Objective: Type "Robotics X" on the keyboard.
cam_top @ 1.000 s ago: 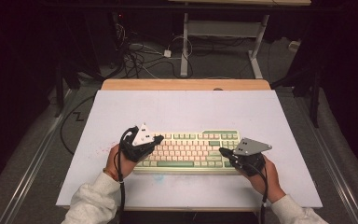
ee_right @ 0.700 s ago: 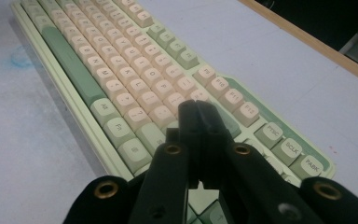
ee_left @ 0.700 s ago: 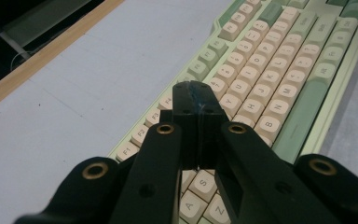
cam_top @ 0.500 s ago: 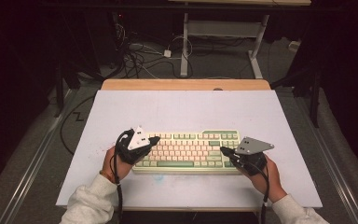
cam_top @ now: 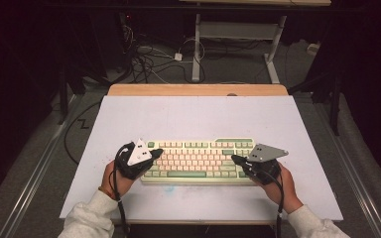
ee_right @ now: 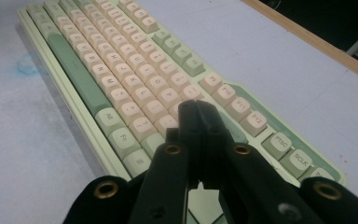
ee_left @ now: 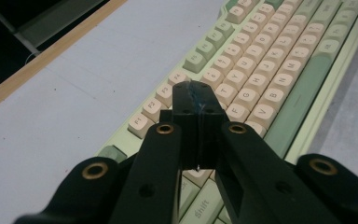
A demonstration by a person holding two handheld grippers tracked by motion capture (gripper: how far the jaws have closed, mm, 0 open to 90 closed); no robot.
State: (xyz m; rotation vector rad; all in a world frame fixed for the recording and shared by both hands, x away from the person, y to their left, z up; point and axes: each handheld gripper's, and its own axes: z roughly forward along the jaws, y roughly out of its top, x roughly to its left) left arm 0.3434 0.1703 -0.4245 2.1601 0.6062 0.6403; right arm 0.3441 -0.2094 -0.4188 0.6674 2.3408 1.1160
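Hovering over the keyboard (cam_top: pixel 198 161), left tool (cam_top: pixel 156 153) shifted slightly (closed, empty), right tool (cam_top: pixel 235 159) likewise.

The right tongs (ee_right: pixel 196 109) are rising from the bottom of the frame, black jaws pressed together with nothing between them. They are hanging over the right-hand keys of the keyboard (ee_right: pixel 121 79), tips sitting above the cream keys near the F-row. The long green spacebar (ee_right: pixel 72 65) is running along the left edge. PTSC and SCLK keys are showing at lower right. The pale bench (ee_right: pixel 23 140) is spreading out around it, with a faint blue smudge (ee_right: pixel 26 63) just beside the keyboard.
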